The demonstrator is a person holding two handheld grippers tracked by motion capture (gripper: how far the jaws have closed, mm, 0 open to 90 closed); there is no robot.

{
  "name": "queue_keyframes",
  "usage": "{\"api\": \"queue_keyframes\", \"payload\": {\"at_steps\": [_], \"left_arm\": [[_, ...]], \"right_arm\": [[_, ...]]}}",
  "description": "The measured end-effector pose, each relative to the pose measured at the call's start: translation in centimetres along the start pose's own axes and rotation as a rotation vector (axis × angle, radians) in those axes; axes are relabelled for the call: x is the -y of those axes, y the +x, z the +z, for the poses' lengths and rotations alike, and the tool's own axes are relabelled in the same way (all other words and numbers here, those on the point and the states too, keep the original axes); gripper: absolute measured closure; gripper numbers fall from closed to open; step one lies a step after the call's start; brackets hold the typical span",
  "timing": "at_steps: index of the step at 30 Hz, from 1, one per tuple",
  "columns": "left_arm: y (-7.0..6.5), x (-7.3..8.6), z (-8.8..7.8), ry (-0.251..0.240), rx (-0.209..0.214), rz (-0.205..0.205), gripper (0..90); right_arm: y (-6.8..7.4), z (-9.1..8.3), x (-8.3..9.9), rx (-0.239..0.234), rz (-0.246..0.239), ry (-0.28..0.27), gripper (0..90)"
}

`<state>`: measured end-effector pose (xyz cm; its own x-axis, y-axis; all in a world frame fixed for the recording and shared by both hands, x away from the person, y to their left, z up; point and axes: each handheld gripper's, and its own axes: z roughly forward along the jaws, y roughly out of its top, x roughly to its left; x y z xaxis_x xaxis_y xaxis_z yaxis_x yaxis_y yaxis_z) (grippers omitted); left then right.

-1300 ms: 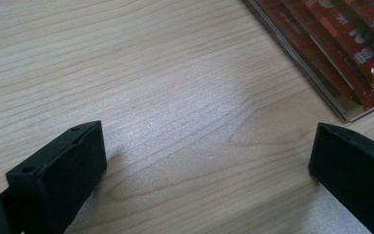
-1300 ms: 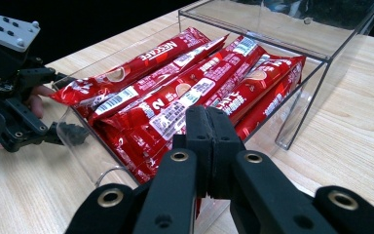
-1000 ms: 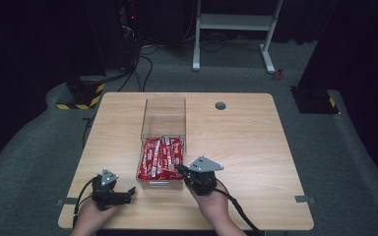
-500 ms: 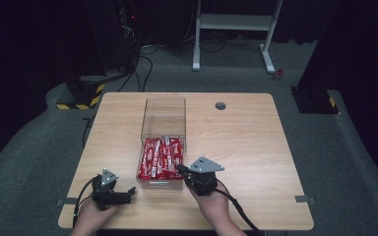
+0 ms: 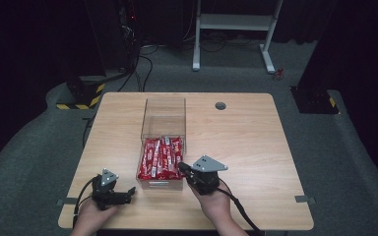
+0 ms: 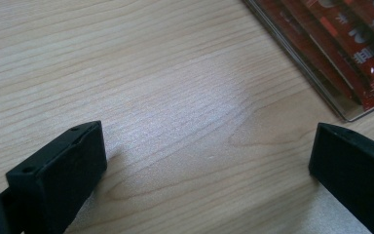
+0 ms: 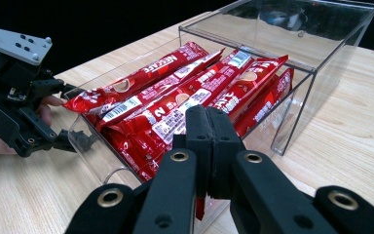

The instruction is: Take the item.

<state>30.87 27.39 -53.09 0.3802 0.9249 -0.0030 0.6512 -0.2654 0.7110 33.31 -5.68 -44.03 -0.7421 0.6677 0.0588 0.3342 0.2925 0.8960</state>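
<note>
The right hand-held gripper (image 5: 181,167) sits at the near right corner of a clear plastic box (image 5: 163,109). Its 2 jaws are pressed together, and in the right gripper view (image 7: 208,146) a sliver of red shows low between them, though I cannot tell whether it is pinched there. The jaw tips lie right at the box's near wall, level with the red snack packets (image 5: 160,157) inside.

The left hand-held gripper (image 5: 132,194) rests low over the tabletop (image 5: 256,147) near its front edge, just left of the box's near left corner. In the left gripper view its 2 jaws stand wide apart (image 6: 204,161) with only bare wood between them, and the box's corner (image 6: 350,114) lies just beyond the right jaw.

The box is a long, open-topped rectangle running away from the person. The packets (image 7: 185,102) fill its near half, lying lengthwise side by side and overlapping, some tilted against the wall. The far half holds nothing but the clear floor and walls (image 7: 321,39).

A round grommet hole (image 5: 220,105) sits in the tabletop, well apart from the box, toward the far right.
</note>
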Motion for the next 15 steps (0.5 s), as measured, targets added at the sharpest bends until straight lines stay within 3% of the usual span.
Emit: {"api": "queue_keyframes", "payload": {"at_steps": [15], "left_arm": [[0.00,0.00,0.00,0.000,0.000,0.000,0.6]], "right_arm": [[-0.34,-0.52,-0.35,0.010,0.000,-0.025,89.9]]}}
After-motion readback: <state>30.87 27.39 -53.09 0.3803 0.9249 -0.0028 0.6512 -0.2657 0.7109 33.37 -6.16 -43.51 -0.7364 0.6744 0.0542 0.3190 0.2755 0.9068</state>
